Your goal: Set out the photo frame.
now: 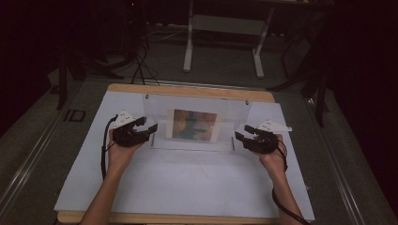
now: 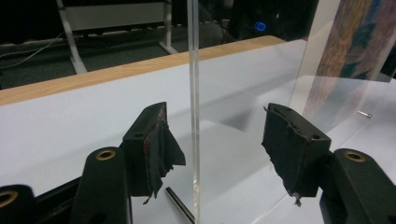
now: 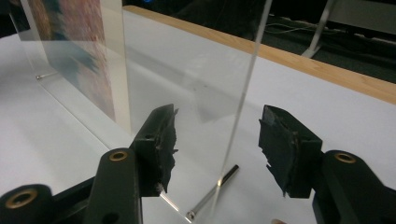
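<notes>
Acrylic picture frame point(image 1: 195, 123) stands upright mid-tabletop point(image 1: 187, 183); I judge it stiff, slick and scratch-prone. My left gripper point(image 2: 219, 140) and right gripper point(image 3: 217, 142) straddle its clear side edges, fingers point(image 2: 156, 140) spread, touching nothing. I'd pinch both edges low, squarely, near the steel pins point(image 3: 212, 193).

Wooden tabletop point(image 1: 187, 90) with a pale edge, nearly all covered by a big white sheet point(image 1: 187, 183) lying flat. Standing right on that sheet: a clear acrylic frame point(image 1: 192, 123) with a colourful picture point(image 1: 195, 124) inside, upright, propped on thin metal pins point(image 3: 212, 193). One side edge sits between the left jaws, the other between the right jaws, pads clear of both. Dark carpeted floor point(image 1: 225, 65) beyond the far edge.
</notes>
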Demonstrator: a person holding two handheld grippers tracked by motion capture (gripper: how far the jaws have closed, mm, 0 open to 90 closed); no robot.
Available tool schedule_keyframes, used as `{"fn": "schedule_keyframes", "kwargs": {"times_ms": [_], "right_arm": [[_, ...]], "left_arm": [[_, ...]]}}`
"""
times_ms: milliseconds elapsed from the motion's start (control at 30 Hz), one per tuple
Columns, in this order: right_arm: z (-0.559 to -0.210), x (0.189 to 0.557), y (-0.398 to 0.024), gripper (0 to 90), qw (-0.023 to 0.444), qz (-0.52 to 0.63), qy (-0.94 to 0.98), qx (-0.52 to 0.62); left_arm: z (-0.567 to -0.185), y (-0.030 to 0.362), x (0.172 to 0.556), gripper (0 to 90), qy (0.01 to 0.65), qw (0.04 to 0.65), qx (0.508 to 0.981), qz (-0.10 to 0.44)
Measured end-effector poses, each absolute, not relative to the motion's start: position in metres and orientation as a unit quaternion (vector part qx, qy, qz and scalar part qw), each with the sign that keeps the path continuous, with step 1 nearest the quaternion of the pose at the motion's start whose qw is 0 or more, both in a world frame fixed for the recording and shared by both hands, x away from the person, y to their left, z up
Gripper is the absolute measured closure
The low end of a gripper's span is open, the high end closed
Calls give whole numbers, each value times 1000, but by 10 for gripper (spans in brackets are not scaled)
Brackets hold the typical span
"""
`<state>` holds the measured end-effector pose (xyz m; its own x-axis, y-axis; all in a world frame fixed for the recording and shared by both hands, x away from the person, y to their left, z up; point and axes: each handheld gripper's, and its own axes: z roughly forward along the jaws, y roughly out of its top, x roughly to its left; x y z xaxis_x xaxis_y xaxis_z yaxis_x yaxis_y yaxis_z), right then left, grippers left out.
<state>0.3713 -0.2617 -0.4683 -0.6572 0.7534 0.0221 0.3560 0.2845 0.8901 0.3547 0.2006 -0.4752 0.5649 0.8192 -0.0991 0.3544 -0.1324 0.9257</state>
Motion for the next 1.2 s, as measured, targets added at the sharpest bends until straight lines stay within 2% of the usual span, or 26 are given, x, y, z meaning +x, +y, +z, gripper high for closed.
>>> {"fn": "schedule_keyframes", "kwargs": {"times_ms": [600, 933, 1200], "right_arm": [[-462, 374, -286, 453, 209, 483, 761, 380], [-471, 379, -294, 452, 203, 470, 758, 404], [-478, 383, -300, 452, 202, 460, 758, 417]], "left_arm": [[-468, 222, 353, 412, 428, 527, 697, 233], [-469, 227, 353, 413, 433, 525, 694, 233], [-467, 242, 352, 426, 447, 543, 674, 227]]}}
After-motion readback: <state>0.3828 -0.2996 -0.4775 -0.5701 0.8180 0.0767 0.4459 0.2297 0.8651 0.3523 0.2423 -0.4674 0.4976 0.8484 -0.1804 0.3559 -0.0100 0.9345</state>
